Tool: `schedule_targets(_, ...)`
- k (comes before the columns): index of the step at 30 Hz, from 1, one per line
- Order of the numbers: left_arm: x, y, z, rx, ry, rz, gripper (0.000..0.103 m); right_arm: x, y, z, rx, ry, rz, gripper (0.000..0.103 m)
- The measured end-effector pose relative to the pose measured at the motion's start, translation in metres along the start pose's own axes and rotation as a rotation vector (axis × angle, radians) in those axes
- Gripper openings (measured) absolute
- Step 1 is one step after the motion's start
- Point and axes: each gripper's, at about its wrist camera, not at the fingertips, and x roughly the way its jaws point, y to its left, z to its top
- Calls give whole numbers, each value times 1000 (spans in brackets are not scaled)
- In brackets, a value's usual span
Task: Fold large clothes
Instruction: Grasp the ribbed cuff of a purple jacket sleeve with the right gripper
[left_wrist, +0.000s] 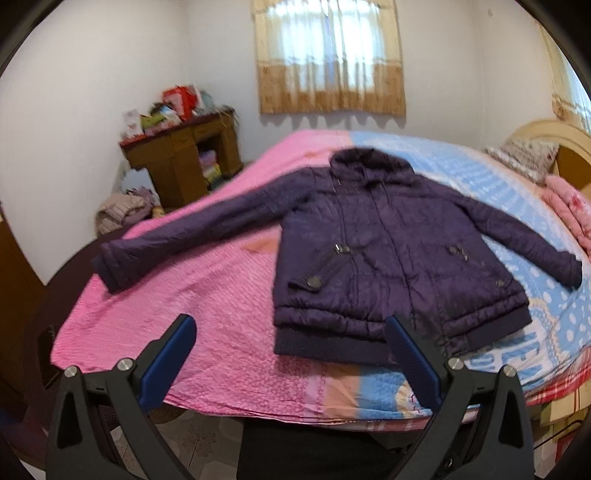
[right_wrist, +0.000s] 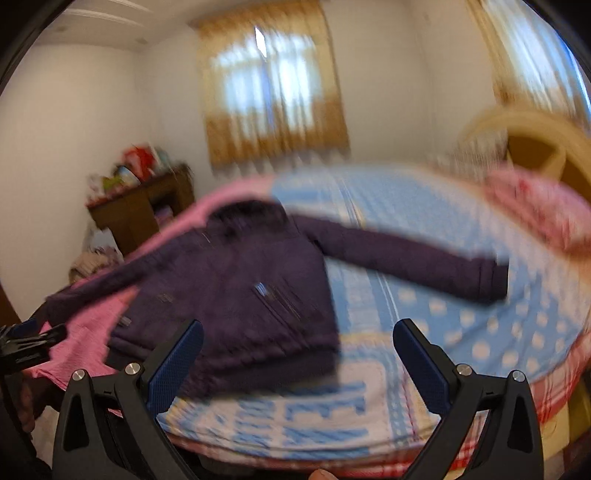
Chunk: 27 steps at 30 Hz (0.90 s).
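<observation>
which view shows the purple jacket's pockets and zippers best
The left wrist view: the purple jacket is sharp and fully in frame, with zipper pulls and pocket flaps clear. The right wrist view shows the same jacket motion-blurred, with only faint streaks where the zippers are.

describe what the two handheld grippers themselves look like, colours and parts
Both match. The left gripper and right gripper each have two black, angular plastic arms with triangular cut-outs and round silver bolts at the joints. Their fingers carry flat dark-blue pads with a fine ribbed or dotted grip texture. No cables, markings or sleeves are visible.
</observation>
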Motion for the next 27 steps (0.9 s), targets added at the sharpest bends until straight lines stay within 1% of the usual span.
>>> schedule_targets(2,12,-3,3,3,27,-11,103,22,-25,-3,41,44,-54,102)
schedule_targets(3,21,-6,4,6,42,-17,103,35,-45,-6,78,59,-53,102)
schedule_targets(4,28,-7,8,8,51,-22,103,51,-82,-11,190,87,-65,102)
schedule_targets(5,34,-9,11,10,56,-25,103,51,-82,-11,190,87,-65,102)
schedule_targets(8,57,-19,24,19,66,-31,103,69,-136,-12,325,95,-118,102)
schedule_targets(10,74,-28,32,40,73,-26,103,77,-175,-10,418,85,-151,102)
schedule_targets(13,99,-39,47,63,77,-19,103,86,-218,-4,498,52,-197,102)
schedule_targets(16,121,-46,63,69,58,2,103,97,-254,7,570,22,-211,102)
schedule_targets(18,132,-49,73,71,33,28,103,108,-272,16,610,15,-213,102)
schedule_targets(22,150,-50,88,54,21,58,103,135,-300,29,644,42,-209,101)
schedule_targets(23,155,-50,91,51,19,70,103,145,-304,31,637,60,-203,96)
schedule_targets(24,160,-50,93,50,21,81,103,154,-305,31,636,84,-193,71)
schedule_targets(25,168,-49,96,51,25,88,103,165,-307,30,637,116,-181,61)
schedule_targets(27,178,-44,97,43,47,93,103,177,-306,27,621,146,-178,50)
